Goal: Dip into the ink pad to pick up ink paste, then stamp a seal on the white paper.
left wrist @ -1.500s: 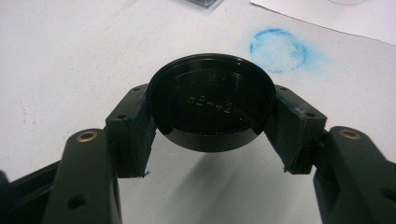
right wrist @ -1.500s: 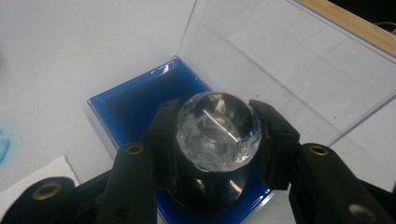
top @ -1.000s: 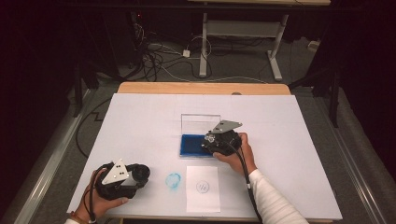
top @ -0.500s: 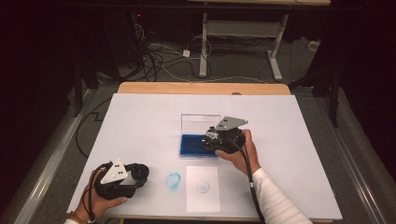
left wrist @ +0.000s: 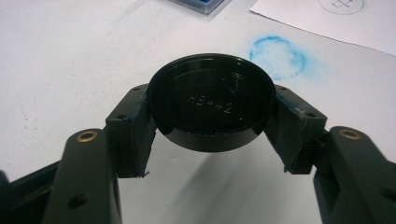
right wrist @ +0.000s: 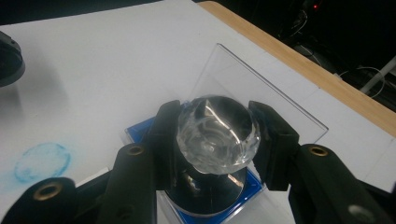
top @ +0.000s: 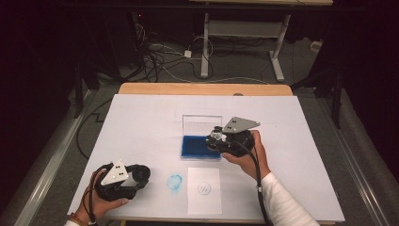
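Note:
My right gripper [top: 215, 137] is shut on a stamp with a clear faceted knob [right wrist: 217, 133] and a dark round base, held a little above the blue ink pad [top: 195, 147]. The pad's clear lid [top: 202, 125] stands open behind it. At the table's near left, my left gripper [top: 142, 174] is shut on a round black cap [left wrist: 211, 107], just above the white table. A round blue ink smudge [top: 175, 182] marks the table between the cap and a white paper sheet [top: 204, 195], which bears a small printed circle.
The white tabletop [top: 141, 122] has a wooden far edge [top: 202, 88]. Beyond it are a dark floor, cables and a desk frame. Open white surface lies to the far left and to the right of the ink pad.
My right gripper has risen from the ink pad with the stamp in it. The left gripper and its cap have stayed put.

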A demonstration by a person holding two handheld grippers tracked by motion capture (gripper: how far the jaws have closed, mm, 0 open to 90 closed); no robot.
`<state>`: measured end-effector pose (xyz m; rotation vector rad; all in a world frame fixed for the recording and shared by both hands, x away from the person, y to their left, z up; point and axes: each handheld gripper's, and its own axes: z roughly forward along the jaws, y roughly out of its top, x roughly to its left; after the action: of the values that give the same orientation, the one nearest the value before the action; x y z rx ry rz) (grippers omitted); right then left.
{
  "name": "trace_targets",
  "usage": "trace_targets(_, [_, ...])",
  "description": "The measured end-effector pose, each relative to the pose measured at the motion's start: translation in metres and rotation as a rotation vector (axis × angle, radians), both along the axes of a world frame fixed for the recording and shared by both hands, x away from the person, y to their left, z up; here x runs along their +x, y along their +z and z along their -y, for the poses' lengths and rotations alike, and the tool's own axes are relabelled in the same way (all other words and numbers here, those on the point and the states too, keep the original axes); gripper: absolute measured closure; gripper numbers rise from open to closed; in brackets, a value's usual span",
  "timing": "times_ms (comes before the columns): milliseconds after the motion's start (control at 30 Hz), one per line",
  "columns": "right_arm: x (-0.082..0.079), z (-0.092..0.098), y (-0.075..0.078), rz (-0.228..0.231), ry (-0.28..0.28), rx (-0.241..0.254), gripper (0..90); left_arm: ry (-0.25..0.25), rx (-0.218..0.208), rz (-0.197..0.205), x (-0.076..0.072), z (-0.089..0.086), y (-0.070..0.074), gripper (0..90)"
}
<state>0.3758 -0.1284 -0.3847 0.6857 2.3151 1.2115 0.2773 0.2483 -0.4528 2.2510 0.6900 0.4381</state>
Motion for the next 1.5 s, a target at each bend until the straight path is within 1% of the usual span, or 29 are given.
trace_targets(100, [-0.003, 0.002, 0.002, 0.006, 0.000, -0.004, 57.1, -0.003, 0.006, 0.002, -0.001, 0.002, 0.000, 36.3])
trace_targets(167, [-0.005, 0.003, 0.004, 0.009, 0.001, 0.003, 57.1, -0.006, 0.009, 0.004, -0.001, 0.002, 0.001, 36.3])
trace_targets(233, [-0.009, 0.004, 0.006, 0.015, 0.008, 0.012, 57.1, -0.006, 0.002, 0.003, 0.000, 0.003, 0.001, 36.3])
trace_targets(300, [-0.013, 0.005, 0.009, 0.018, 0.014, 0.018, 57.1, -0.007, 0.007, 0.000, 0.001, 0.003, 0.000, 36.3])
trace_targets(367, [-0.016, 0.005, 0.012, 0.023, 0.024, 0.024, 57.1, -0.007, 0.014, -0.003, 0.000, 0.003, -0.001, 36.3])
trace_targets(467, [-0.023, 0.006, 0.016, 0.035, 0.040, 0.031, 57.1, -0.005, 0.014, 0.000, 0.001, 0.003, -0.001, 36.3])
trace_targets(500, [-0.025, 0.006, 0.017, 0.032, 0.048, 0.031, 57.1, -0.005, 0.013, 0.002, 0.001, 0.003, -0.001, 36.3])
trace_targets(567, [-0.029, 0.006, 0.018, 0.043, 0.054, 0.032, 57.1, -0.012, 0.018, 0.002, 0.002, 0.005, -0.001, 36.3])
trace_targets(600, [-0.031, 0.007, 0.019, 0.039, 0.059, 0.038, 57.1, -0.014, 0.020, 0.002, 0.002, 0.006, -0.001, 36.3])
trace_targets(933, [-0.052, 0.007, 0.026, 0.057, 0.111, 0.035, 57.1, -0.020, 0.028, 0.006, -0.001, 0.008, 0.000, 36.3])
trace_targets(1200, [-0.061, 0.009, 0.025, 0.049, 0.133, 0.031, 57.1, -0.022, 0.028, 0.002, -0.001, 0.009, -0.001, 36.3])
trace_targets(1333, [-0.068, 0.006, 0.023, 0.047, 0.150, 0.024, 57.1, -0.026, 0.026, -0.004, 0.000, 0.010, -0.001, 36.3])
trace_targets(1500, [-0.074, 0.004, 0.017, 0.032, 0.166, 0.026, 57.0, -0.024, 0.025, -0.005, 0.000, 0.010, -0.001, 36.3])
